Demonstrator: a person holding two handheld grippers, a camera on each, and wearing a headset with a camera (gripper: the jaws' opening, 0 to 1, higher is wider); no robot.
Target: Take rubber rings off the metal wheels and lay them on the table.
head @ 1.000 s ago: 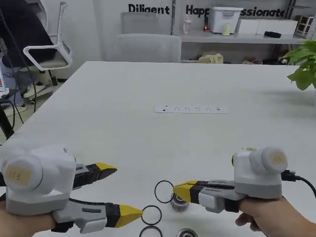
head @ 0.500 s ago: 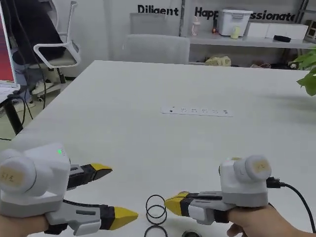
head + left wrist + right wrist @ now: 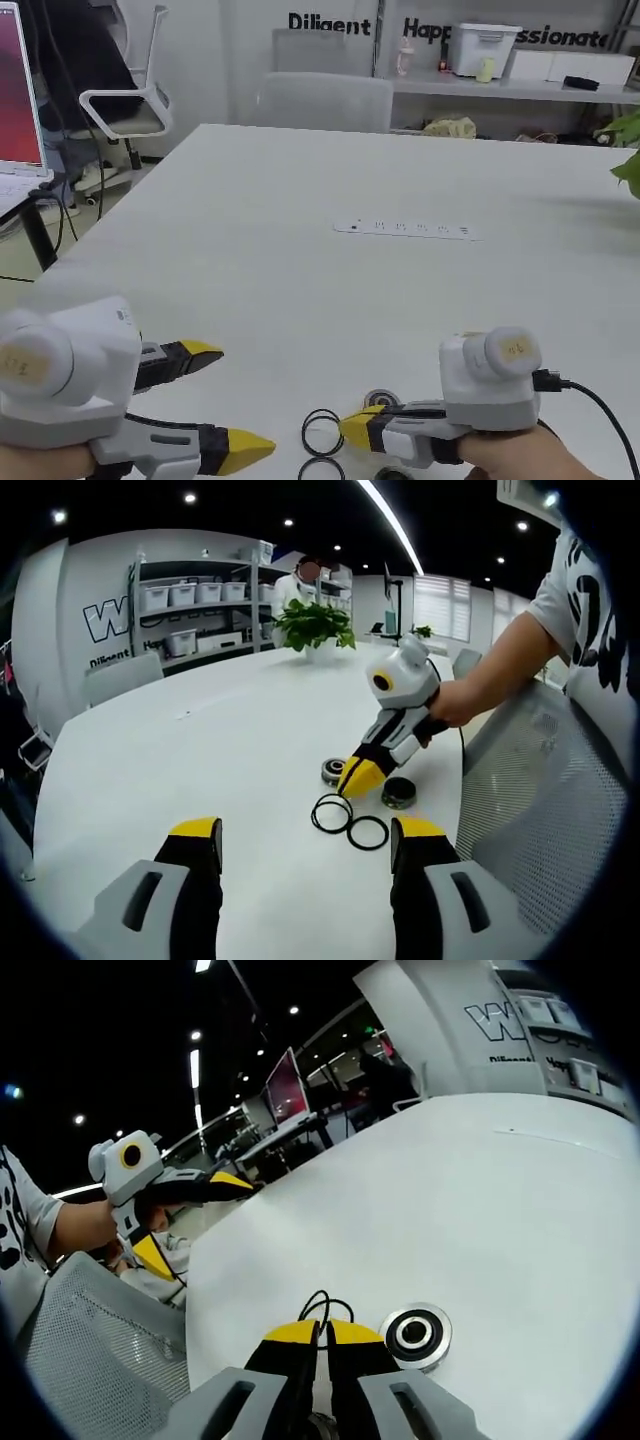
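Barely inside table edge, rubber rings.

Wall lettering — "Diligent", "Happ"

Open-plan office: a long white worktable bearing a power strip, a grey chair at its far end, a white swivel chair beside it, a lettered wall, a shelf of storage boxes, a potted plant, and a ceiling light strip.
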